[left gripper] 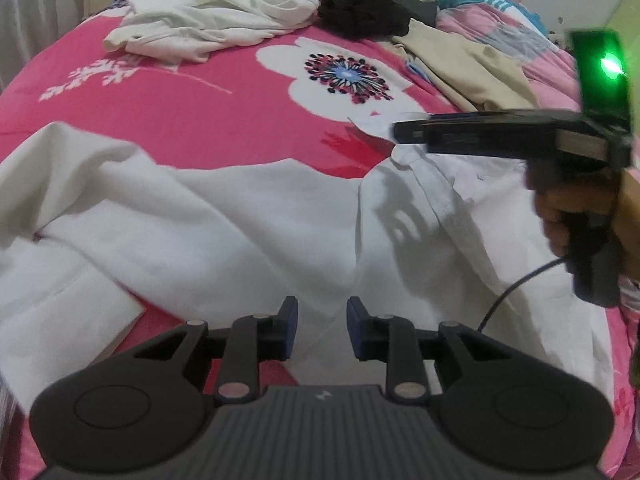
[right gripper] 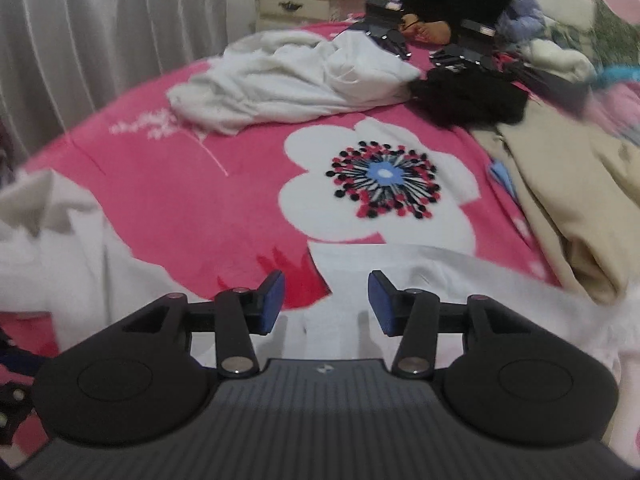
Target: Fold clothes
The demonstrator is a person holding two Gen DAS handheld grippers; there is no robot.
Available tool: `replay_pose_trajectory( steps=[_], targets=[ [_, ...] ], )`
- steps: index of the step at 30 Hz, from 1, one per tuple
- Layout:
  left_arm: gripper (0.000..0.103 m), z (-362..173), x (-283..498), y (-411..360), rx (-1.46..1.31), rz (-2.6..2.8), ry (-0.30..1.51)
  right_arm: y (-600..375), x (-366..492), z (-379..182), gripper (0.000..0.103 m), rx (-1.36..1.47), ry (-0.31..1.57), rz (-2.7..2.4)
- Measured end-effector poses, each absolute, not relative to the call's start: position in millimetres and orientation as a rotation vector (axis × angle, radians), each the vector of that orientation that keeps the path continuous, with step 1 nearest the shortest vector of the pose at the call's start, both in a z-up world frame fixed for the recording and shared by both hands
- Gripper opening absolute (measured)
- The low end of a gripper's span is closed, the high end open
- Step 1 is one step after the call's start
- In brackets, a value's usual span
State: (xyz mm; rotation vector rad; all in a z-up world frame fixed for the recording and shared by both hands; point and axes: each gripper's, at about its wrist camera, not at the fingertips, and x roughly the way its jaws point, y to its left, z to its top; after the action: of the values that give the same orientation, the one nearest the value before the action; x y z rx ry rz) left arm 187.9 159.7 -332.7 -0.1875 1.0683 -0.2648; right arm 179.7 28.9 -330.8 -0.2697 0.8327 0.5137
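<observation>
the left hand-held gripper point(left gripper: 322, 328), low in the middle of the left wrist view, has its blue pads spread with a gap between them; white cloth lies under the gap, and nothing is pinched. the white garment point(left gripper: 224, 220) sprawls across the lower half of that frame on the pink flowered bedspread point(left gripper: 192, 108), its left and right edges cut off by the frame.

the right hand-held gripper point(right gripper: 326, 300), low in the middle of the right wrist view, stands spread too, wider, with the garment's white edge point(right gripper: 360, 260) just beyond the pads and no cloth between them. seen from the left wrist view, it juts in from the right edge, blurred, with a green light above it and the hand point(left gripper: 560, 208) holding it mostly hidden.

in the upper part of both frames lie a crumpled white pile point(left gripper: 212, 16), a dark garment point(left gripper: 364, 16) and a beige garment point(left gripper: 468, 68). the right side of the right wrist view is smeared by blur.
</observation>
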Motion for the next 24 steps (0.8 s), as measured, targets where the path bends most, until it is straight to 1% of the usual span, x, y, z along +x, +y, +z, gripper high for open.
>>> replay_pose_trajectory(
  steps=[4,5,6,7,8,12,15,17,19,21,24],
  targets=[
    [0.027,-340.8,192.3,155.2,-0.176,-0.273,1.073,49.3,193.8,-354.1,0.042,-0.362,0.873,0.467],
    [0.027,-343.0,192.5,155.0,-0.177,-0.272,1.079,51.2,197.0,-360.0,0.033,-0.374,0.889,0.450],
    [0.027,-344.9,192.4,155.1,-0.175,-0.273,1.086,45.6,199.3,-365.0,0.020,-0.357,0.914,0.418],
    [0.027,-346.8,192.2,155.2,-0.173,-0.273,1.092,38.3,201.0,-368.4,0.000,-0.327,0.936,0.385],
    [0.027,-348.4,191.9,155.5,-0.172,-0.274,1.098,24.1,198.9,-365.3,0.000,-0.248,0.937,0.355],
    [0.026,-353.8,190.4,160.0,-0.184,-0.277,1.125,-54.5,152.2,-338.3,0.000,0.249,0.801,0.311],
    [0.026,-357.4,190.2,163.0,-0.189,-0.274,1.142,-115.6,139.5,-356.7,0.000,0.626,0.788,0.218],
    [0.026,-358.2,190.1,163.9,-0.185,-0.273,1.146,-144.6,136.5,-382.4,0.000,0.764,0.803,0.127],
    [0.026,-359.3,190.1,164.5,-0.177,-0.272,1.151,-166.5,132.9,-398.9,0.000,0.854,0.808,0.054],
    [0.026,-360.4,190.1,164.8,-0.172,-0.270,1.154,-182.8,128.7,-407.7,0.003,0.904,0.806,-0.004],
    [0.026,-361.1,190.2,165.6,-0.176,-0.263,1.159,-186.8,121.3,-390.5,0.003,0.806,0.797,-0.028]
  ],
)
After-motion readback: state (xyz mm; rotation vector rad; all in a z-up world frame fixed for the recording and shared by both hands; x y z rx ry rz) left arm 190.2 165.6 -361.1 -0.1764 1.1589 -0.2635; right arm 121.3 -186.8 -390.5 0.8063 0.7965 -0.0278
